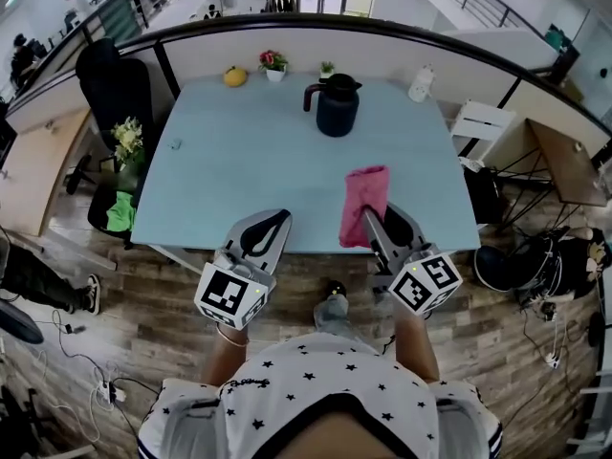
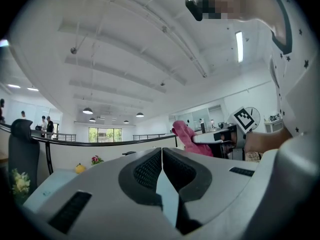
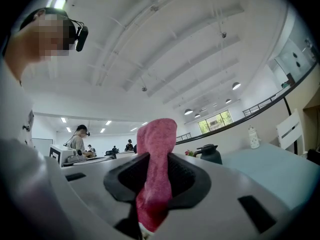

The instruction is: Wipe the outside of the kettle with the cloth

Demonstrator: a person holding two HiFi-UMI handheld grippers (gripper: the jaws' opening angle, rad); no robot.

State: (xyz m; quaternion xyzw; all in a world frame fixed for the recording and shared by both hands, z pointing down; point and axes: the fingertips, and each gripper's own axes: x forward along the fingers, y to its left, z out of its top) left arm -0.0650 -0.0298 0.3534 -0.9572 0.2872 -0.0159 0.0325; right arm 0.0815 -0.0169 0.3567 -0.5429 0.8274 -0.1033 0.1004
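- Near table (image 1: 239, 165) edge, well short of the kettle (image 1: 337, 105): right gripper (image 1: 378, 220) is clamped on a pink cloth (image 1: 362, 204). The cloth's free end sticks out past the jaws towards the kettle.
- Left gripper (image 1: 283, 217), level with the right one and just as far from the kettle: jaws pressed together, nothing between them.
- Kettle stands upright at the far side of the table, nothing touching it. It is dark and squat, lid on, with the handle on its left side in the head view.
- Judgement: the step in hand is the reach to the kettle. No wiping has begun.
- To do it well, lay the cloth's free end flat against the kettle wall and keep the jaw tips off it. Stroke round the body in overlapping passes.
- The kettle may slide or turn under a push, so steadying the handle with the left gripper seems wise.
- Cloth looks soft and limp, and will likely fold back under pressure.
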